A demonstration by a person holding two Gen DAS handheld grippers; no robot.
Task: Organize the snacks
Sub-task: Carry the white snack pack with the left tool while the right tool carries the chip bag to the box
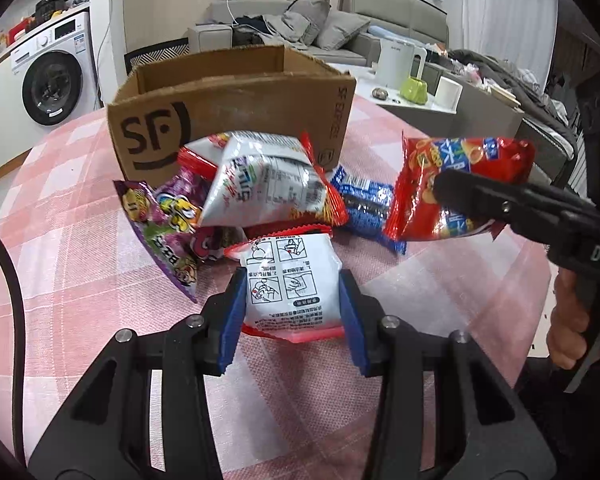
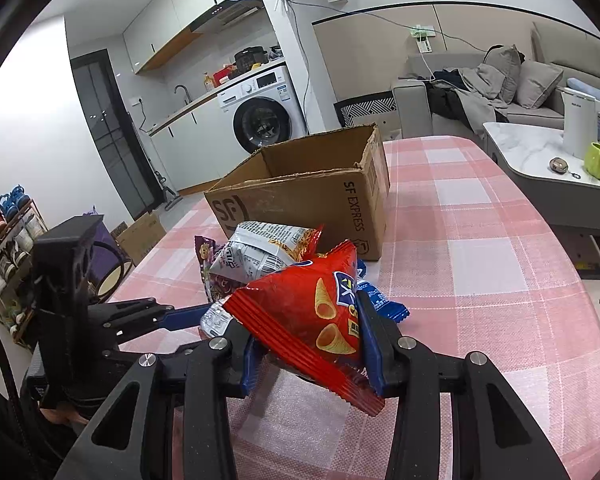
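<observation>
Snack packs lie heaped on the pink checked tablecloth (image 1: 80, 280) in front of an open cardboard box (image 1: 236, 96) marked SF. My left gripper (image 1: 294, 300) is shut on a white pack with printed instructions (image 1: 290, 280), blue pads pressing both its sides. My right gripper (image 2: 312, 340) is shut on a red cone-snack bag (image 2: 312, 312), held above the cloth; the same red bag (image 1: 460, 184) shows at right in the left wrist view. In the pile are a silver-white bag (image 1: 260, 180), a purple pack (image 1: 164, 232) and a blue pack (image 1: 364, 204).
The box (image 2: 300, 196) stands open at the far side of the heap. Right of the table is a low white table (image 2: 532, 152) with a kettle (image 2: 584, 120) and a green cup (image 2: 598, 162). A sofa, a washing machine and a shoe rack stand farther off.
</observation>
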